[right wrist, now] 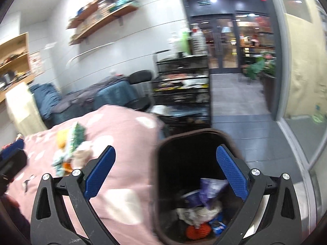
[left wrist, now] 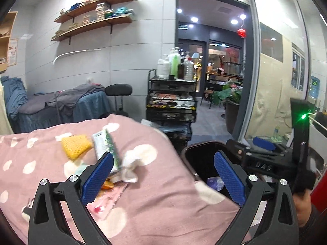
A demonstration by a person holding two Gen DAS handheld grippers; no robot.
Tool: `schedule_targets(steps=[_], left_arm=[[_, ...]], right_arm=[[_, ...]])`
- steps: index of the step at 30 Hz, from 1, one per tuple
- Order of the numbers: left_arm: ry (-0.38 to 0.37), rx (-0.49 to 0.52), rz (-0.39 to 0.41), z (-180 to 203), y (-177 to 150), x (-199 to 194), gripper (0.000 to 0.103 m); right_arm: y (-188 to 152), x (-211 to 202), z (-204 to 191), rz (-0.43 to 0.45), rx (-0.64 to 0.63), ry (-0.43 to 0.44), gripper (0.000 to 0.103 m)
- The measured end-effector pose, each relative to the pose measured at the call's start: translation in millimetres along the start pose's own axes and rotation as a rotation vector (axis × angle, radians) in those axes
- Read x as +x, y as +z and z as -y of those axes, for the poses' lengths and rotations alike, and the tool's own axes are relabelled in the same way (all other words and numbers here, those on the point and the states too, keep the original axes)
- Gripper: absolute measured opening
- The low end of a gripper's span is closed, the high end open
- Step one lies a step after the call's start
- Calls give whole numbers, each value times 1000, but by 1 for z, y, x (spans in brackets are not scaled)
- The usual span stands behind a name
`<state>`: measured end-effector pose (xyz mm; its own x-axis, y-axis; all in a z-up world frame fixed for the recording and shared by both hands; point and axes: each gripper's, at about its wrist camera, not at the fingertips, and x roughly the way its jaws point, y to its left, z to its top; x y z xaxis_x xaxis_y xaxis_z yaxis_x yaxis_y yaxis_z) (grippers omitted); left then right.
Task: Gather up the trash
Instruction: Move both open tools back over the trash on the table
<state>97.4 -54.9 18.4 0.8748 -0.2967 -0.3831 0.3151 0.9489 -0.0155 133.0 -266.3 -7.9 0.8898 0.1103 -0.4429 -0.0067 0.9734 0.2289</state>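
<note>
Trash, a crumpled white tissue (left wrist: pixel 130 168) on the pink spotted quilt (left wrist: pixel 155 200), suits my gaping, empty left tongs (left wrist: pixel 163 178); right tongs (right wrist: pixel 165 175) hang equally wide over the dark bin (right wrist: pixel 163 147).

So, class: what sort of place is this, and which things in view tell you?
Probably a massage or beauty treatment room. A towel-draped treatment bed stands by the wall, a black trolley carries lotion bottles, and a doorway opens onto a shop-lined corridor.

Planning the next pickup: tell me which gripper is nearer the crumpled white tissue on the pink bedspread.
Left. The left gripper hangs just beside the tissue; the right gripper hangs over the trash bin, further off.
</note>
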Motion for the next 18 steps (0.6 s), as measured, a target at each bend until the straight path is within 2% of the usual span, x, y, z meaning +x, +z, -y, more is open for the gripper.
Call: schedule_targets(steps=[4, 9, 18], left_arm=[[66, -29, -30, -31, -8, -3, 98], [154, -66, -131, -75, -19, 2, 98], [218, -39, -301, -125, -41, 21, 97]], right_arm=[[6, 11, -30, -39, -39, 99, 97], [8, 30, -66, -115, -94, 200, 97], [2, 77, -120, -276, -222, 264, 97]])
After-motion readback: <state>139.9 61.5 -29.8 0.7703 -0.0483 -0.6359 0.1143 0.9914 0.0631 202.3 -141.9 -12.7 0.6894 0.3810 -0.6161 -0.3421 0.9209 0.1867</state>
